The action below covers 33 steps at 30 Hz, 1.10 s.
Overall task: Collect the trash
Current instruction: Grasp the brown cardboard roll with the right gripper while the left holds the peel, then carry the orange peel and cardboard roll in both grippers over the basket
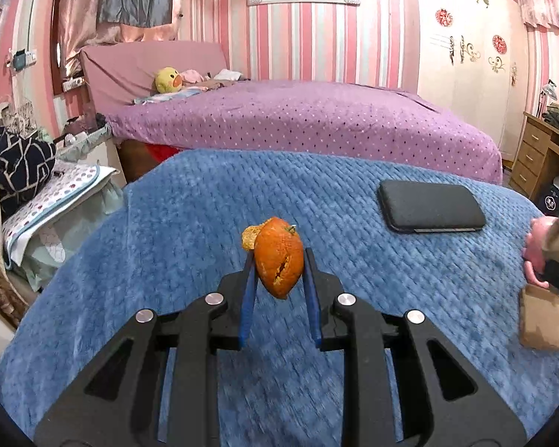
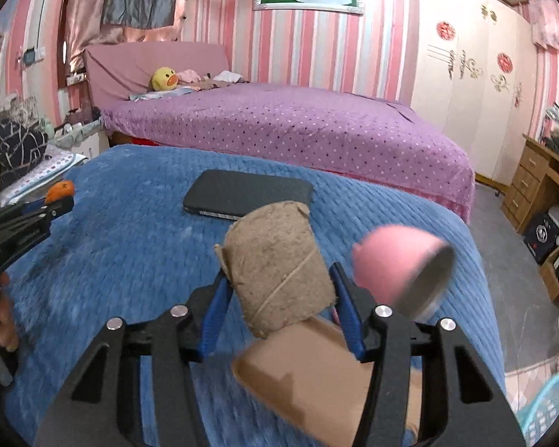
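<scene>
With the left hand-held gripper [image 1: 279, 260] closed on the orange peel [image 1: 279, 260] and the right hand-held gripper [image 2: 279, 279] closed on the cardboard tube [image 2: 275, 264], both above the blue blanket [image 1: 167, 231], keep both grips firm while carrying them to the bin.

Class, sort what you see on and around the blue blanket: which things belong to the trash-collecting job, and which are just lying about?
Part of the job:
- orange peel, held in the left gripper
- cardboard tube, held in the right gripper

Just lying about:
- black phone on the blue blanket
- pink toy
- duck plush
</scene>
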{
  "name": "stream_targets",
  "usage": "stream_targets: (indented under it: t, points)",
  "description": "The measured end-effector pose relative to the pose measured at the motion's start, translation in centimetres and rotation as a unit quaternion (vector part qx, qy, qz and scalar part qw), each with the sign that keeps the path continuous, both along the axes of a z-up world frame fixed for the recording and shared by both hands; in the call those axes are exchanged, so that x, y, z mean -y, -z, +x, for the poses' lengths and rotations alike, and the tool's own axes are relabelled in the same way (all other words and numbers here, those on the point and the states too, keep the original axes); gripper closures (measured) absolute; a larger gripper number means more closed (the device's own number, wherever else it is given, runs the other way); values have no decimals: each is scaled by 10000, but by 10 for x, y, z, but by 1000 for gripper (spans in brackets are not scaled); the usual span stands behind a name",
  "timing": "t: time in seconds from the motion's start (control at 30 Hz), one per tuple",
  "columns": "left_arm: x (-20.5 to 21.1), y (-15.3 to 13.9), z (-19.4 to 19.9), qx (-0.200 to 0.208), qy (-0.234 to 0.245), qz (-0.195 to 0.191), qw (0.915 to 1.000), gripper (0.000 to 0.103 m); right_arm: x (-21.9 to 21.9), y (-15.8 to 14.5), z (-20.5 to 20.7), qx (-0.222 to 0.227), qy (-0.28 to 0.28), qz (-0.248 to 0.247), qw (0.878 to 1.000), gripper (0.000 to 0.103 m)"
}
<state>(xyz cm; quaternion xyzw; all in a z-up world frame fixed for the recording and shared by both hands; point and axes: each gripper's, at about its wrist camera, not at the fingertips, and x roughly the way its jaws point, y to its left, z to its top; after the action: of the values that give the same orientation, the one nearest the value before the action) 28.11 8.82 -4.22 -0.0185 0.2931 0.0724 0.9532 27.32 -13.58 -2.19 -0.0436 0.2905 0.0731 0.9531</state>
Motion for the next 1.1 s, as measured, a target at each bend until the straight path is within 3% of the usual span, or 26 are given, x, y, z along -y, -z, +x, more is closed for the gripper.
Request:
stream_targets:
  t: [0.3, 0.57, 1.1]
  points:
    - [29, -10, -51, -95, 123, 54, 9999, 81, 48, -9, -62, -15, 371, -13, 9993, 50]
    - [51, -13, -90, -150, 189, 91, 9997, 80, 71, 2, -103, -119, 543, -116, 9984, 50]
    - [113, -16, -124, -284, 594, -123, 9978, 81, 132, -15, -139, -17, 868, 50, 9962, 50]
